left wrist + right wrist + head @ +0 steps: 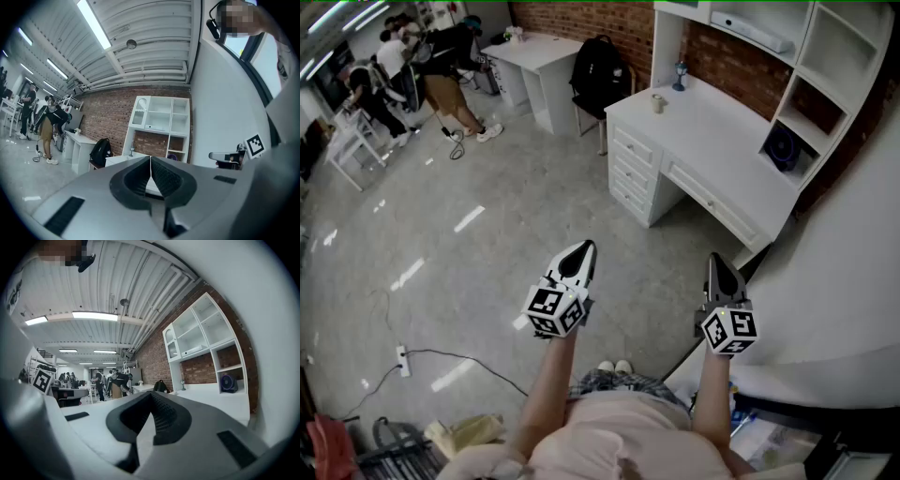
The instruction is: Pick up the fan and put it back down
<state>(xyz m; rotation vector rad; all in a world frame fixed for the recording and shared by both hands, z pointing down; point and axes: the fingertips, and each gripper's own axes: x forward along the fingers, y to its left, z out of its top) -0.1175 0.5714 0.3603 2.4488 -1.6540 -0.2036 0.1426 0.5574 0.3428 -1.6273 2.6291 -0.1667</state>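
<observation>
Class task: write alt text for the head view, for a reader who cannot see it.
A person holds the left gripper and right gripper out level, both shut and empty, above a grey floor. Ahead, a blue fan sits in a shelf cubby above a white desk.

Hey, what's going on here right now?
A person stands back from a white desk, holding a gripper in each hand. The left gripper and right gripper are both shut and empty, pointing level toward the desk. The fan sits in a shelf cubby above the desk, well out of reach, so the pickup has not yet begun.
</observation>
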